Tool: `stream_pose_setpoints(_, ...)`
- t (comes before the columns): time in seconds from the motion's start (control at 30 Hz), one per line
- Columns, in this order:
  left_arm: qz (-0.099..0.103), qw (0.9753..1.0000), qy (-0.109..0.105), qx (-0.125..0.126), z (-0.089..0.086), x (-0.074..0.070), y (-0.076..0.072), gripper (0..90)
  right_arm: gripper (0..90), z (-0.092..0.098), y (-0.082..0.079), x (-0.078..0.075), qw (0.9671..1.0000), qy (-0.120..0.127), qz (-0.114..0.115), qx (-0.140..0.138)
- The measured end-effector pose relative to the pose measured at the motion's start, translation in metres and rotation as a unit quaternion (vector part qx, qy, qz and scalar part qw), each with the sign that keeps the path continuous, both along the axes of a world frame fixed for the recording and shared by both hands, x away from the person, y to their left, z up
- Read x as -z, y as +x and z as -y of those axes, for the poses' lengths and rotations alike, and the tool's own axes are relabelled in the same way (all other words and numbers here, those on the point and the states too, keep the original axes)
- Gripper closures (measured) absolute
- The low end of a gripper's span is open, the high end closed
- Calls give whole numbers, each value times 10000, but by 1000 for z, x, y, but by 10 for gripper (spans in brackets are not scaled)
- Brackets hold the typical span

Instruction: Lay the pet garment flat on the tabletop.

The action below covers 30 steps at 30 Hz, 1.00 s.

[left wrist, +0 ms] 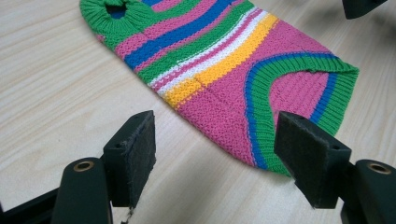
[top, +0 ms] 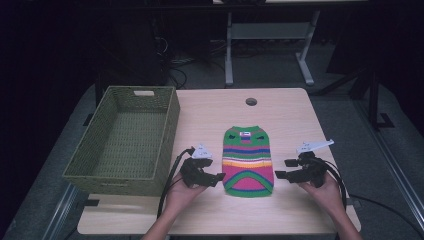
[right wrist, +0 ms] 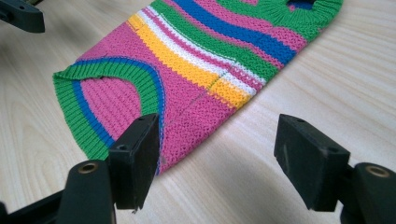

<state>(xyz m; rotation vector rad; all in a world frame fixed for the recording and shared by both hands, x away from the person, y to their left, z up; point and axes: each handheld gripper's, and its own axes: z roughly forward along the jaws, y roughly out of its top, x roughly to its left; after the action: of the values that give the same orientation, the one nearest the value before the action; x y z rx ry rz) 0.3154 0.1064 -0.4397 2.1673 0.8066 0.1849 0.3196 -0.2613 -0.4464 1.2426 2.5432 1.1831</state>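
Note:
A small knitted striped sweater (top: 247, 161), pink, green, blue, yellow and white, lies flat on the wooden table (top: 280, 110) with its neck toward the far side. My left gripper (top: 216, 179) hovers open just left of the sweater's lower hem, with nothing between its jaws. In the left gripper view the sweater (left wrist: 233, 70) lies just beyond the left gripper (left wrist: 217, 156). My right gripper (top: 281, 170) is open at the sweater's lower right edge. In the right gripper view the sweater's side edge (right wrist: 196, 70) lies ahead of the right gripper (right wrist: 219, 156), near its left-hand pad.
A green woven basket (top: 125, 137) stands empty on the table's left side, close to my left hand. A round cable hole (top: 251, 101) is in the tabletop at the back. Bare wood runs along the front edge and to the sweater's right.

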Motion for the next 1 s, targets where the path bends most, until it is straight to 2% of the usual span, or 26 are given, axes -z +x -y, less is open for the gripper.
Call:
stream_pose_setpoints(0.07, -15, 10000, -18, -8, -1, 1, -2, 288, 299, 0, -1, -1, 10000, 0, -43, 10)
stream_pose_setpoints(0.2, -47, 10000, -1, -2, -4, 3, -4, 281, 300, 3, -4, 1, 10000, -8, 14, -2)
stream_pose_setpoints(0.33, -73, 10000, 6, -1, -8, 4, -6, 278, 298, 8, -7, 5, 10000, 16, -51, 70)
stream_pose_setpoints(0.37, -116, 9999, -59, -52, -8, 5, -7, 279, 297, 9, -7, 6, 10000, 40, -56, 69)
stream_pose_setpoints(0.47, -77, 10000, -22, -19, -10, 4, -8, 277, 286, 11, -9, 7, 9999, 39, -120, 85)
stream_pose_setpoints(0.63, -73, 10000, -29, -48, -12, 5, -12, 274, 287, 16, -13, 7, 9999, 62, -30, 85)
stream_pose_setpoints(1.0, -87, 9999, 55, -62, -19, 6, -18, 273, 283, 25, -24, 8, 9999, 103, -44, 127)
